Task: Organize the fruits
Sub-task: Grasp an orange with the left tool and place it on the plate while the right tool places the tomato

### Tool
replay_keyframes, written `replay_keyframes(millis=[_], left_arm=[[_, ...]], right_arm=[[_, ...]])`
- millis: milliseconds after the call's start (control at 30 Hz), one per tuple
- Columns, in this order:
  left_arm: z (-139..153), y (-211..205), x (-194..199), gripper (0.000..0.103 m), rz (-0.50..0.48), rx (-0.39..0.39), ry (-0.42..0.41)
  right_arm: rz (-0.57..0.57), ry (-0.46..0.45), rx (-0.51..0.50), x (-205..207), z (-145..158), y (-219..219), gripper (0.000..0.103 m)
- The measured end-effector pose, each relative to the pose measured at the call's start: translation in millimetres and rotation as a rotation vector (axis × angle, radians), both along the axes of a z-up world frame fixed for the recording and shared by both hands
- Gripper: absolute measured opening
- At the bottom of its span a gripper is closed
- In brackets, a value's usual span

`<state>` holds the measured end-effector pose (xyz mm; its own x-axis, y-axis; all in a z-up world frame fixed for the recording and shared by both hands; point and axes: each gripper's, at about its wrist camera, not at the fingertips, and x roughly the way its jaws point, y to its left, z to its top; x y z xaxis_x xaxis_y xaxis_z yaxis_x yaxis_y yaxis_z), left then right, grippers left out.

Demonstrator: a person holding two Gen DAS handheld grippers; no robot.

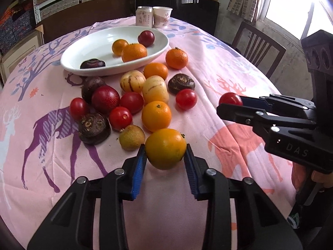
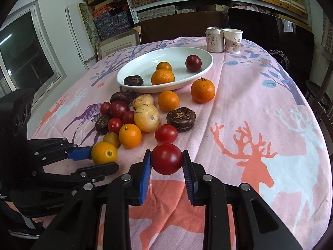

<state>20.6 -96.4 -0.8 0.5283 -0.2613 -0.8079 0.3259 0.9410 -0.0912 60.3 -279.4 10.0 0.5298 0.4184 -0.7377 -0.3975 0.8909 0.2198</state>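
Pink deer-print cloth covers bench (image 1: 218, 66). Left tool (image 1: 165, 158) clamps orange fruit (image 1: 165, 148); right tool (image 2: 167, 162) clamps red tomato (image 2: 167, 158), both near front edge. White dish (image 1: 87, 48) lies straight ahead beyond loose fruit pile (image 1: 133, 102), nearer left tool's side; reach goes fwd over pile.

oranges (image 1: 156, 116): eight, two on the plate
red tomatoes (image 1: 186, 99): six
pale striped melons (image 1: 132, 81): two
dark purple-red round fruits (image 1: 105, 99): three
dark brown water chestnuts (image 1: 181, 83): three
small brownish-green fruit (image 1: 132, 137): one
white plate (image 1: 87, 48): one
can (image 1: 144, 16): one
paper cup (image 1: 162, 17): one
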Motion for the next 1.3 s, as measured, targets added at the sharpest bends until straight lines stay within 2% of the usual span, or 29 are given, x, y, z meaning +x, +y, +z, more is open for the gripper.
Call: replay_keyframes(millis=[133,300,400,467,600,800,967,1033,1067,1100,1167,1233,1300], left_arm=[[31,17,12,0.035,0.024,-0.011,-0.066],[64,37,50,0.036,0.102,0.009,-0.149],[74,45,74,0.036,0.164,0.041,-0.2],[73,50,92,0.036,0.196,0.045,-0.206],[59,60,127,0.036,0.251,0.008,-0.155],[32,68,153,0.036,0.287,-0.004,-0.088],[23,75,159,0.036,0.305,-0.027,-0.086],[20,77,162,0.036,0.318,-0.051,-0.077],[19,79,164,0.036,0.323,-0.072,-0.065],[18,81,164,0.036,0.325,-0.089,-0.057],[20,81,162,0.043,0.326,-0.098,-0.072],[27,80,156,0.07,0.344,-0.074,-0.126],[35,80,147,0.074,0.35,-0.044,-0.194]], right_arm=[[0.002,-0.038,0.004,6,15,2,0.03],[-0.003,-0.098,0.04,26,41,9,0.03],[-0.002,-0.124,0.06,45,55,19,0.03],[-0.005,-0.14,0.068,60,62,28,0.03],[-0.039,-0.122,0.086,97,60,43,0.03],[-0.086,-0.034,0.1,141,34,60,0.03],[-0.158,0.032,0.134,161,10,52,0.032],[-0.18,0.04,0.152,164,4,47,0.037],[-0.191,0.032,0.164,165,2,44,0.057],[-0.21,0.015,0.174,164,1,42,0.068],[-0.2,0.003,0.169,161,3,42,0.068],[-0.185,-0.028,0.169,156,9,41,0.068],[-0.18,-0.05,0.162,152,13,40,0.068]])
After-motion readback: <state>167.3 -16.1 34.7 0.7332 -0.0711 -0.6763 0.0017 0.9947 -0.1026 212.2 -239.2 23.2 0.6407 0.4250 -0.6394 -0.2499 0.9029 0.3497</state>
